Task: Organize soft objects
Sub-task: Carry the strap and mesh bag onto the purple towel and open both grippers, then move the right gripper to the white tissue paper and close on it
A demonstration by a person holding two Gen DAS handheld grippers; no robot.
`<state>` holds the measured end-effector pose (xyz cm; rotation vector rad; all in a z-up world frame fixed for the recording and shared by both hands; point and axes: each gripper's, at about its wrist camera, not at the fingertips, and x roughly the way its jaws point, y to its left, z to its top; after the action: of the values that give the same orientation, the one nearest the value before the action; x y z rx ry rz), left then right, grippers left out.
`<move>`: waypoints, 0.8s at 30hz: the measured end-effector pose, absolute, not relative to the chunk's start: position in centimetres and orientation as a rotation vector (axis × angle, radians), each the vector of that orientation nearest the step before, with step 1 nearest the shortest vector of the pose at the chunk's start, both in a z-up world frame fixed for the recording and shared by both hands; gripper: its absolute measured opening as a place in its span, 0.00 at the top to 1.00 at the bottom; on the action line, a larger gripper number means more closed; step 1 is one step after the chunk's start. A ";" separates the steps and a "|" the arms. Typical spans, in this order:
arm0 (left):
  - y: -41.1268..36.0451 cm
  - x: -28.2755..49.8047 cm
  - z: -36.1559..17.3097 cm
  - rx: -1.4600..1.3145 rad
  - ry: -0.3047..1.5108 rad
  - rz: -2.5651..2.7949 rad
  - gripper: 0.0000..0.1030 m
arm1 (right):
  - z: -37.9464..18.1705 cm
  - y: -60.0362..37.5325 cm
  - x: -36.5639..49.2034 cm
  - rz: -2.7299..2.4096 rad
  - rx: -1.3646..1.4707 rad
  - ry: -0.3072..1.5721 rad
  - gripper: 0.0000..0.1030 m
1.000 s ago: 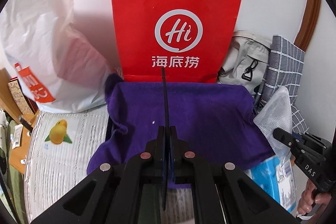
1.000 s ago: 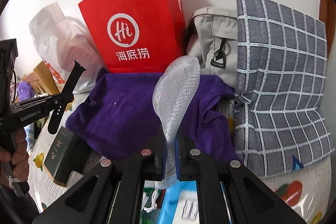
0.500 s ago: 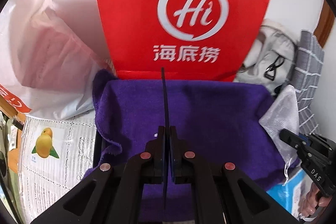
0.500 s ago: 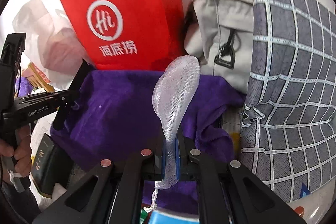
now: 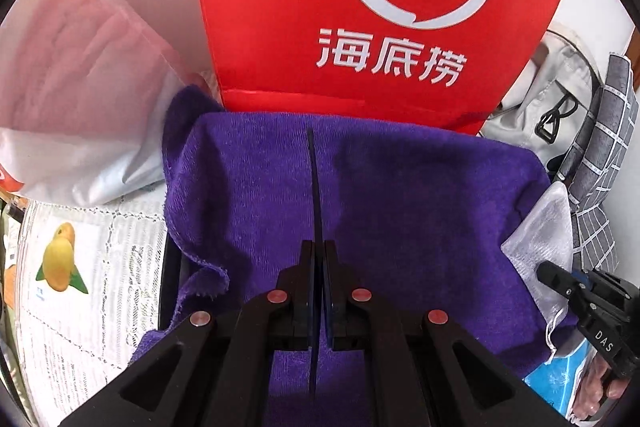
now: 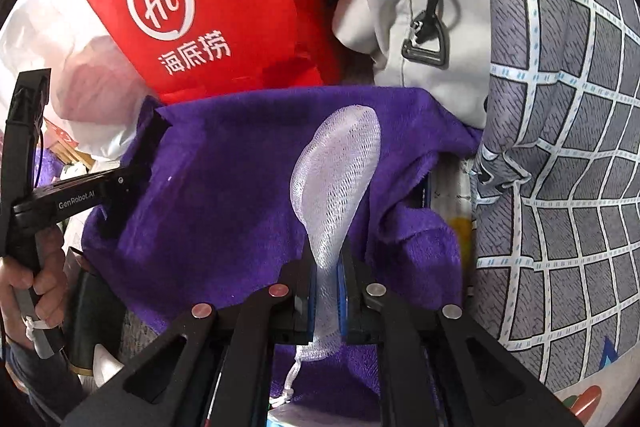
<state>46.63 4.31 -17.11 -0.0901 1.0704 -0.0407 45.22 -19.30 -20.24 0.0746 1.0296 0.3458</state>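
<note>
A purple towel (image 5: 400, 195) lies spread over a dark box in front of a red paper bag (image 5: 360, 7). My left gripper (image 5: 318, 267) is shut on a thin dark flat strip (image 5: 316, 187) that stands edge-on above the towel. My right gripper (image 6: 326, 279) is shut on a white mesh pouch (image 6: 340, 179) and holds it upright over the towel (image 6: 224, 187). The pouch also shows at the right of the left wrist view (image 5: 544, 235). The left gripper shows at the left of the right wrist view (image 6: 132, 167).
A white plastic bag (image 5: 80, 87) stands left of the red bag. A beige backpack (image 6: 420, 7) and a grey checked cloth (image 6: 560, 147) stand to the right. A white quilted cover with a mango print (image 5: 60, 267) lies at the left. A blue packet (image 5: 560, 383) lies at the lower right.
Both grippers have moved forward toward the red bag and over the purple towel, which fills more of each view. Each keeps hold of its item.
</note>
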 end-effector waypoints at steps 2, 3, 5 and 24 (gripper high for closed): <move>4.2 46.7 -17.3 -0.096 1.073 -0.041 0.96 | -20.4 -18.9 45.2 0.357 0.079 1.038 0.90; 4.1 46.6 -17.4 -0.099 1.074 -0.040 0.96 | -20.5 -18.8 45.2 0.365 0.079 1.047 0.90; 4.3 46.9 -17.8 -0.106 1.075 -0.040 0.96 | -20.6 -18.5 45.3 0.365 0.074 1.053 0.90; 4.6 42.9 -13.5 -0.107 0.979 -0.026 0.65 | -15.5 -17.3 41.1 0.336 -0.009 0.877 0.42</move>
<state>42.94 4.62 -13.48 -0.1071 0.9791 -0.0255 41.12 -17.27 -15.51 -0.0086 0.8768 0.3357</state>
